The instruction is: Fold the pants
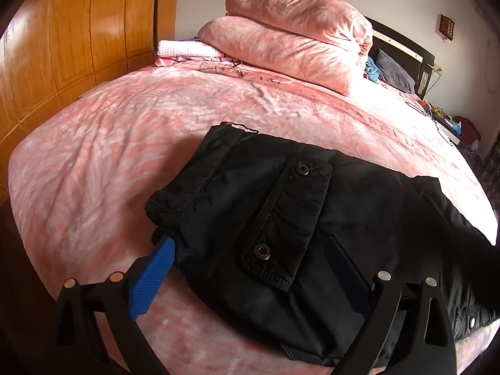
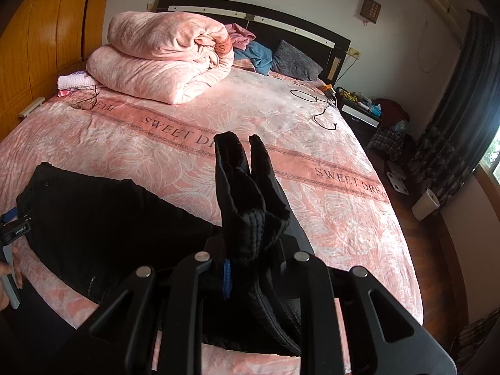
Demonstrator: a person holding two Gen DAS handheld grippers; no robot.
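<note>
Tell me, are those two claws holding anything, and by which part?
The right gripper pinches the black pants by the bunched leg ends. The left gripper straddles their waist end; whether it grips cannot be told.

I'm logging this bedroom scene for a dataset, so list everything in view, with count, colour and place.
pants: one, black, near edge of bed, leg ends lifted
bedspread: one, pink, covers bed
folded duvets: two, pink, stacked near headboard
headboard: one, black
grey pillow: one, by headboard
blue garment: one, beside pillow
cable: one, black, on bed's far corner
wardrobe: one, orange wood, beside bed
left gripper: blue pads, at waistband
right gripper: shut on leg ends
hand: one, holding left gripper
</note>
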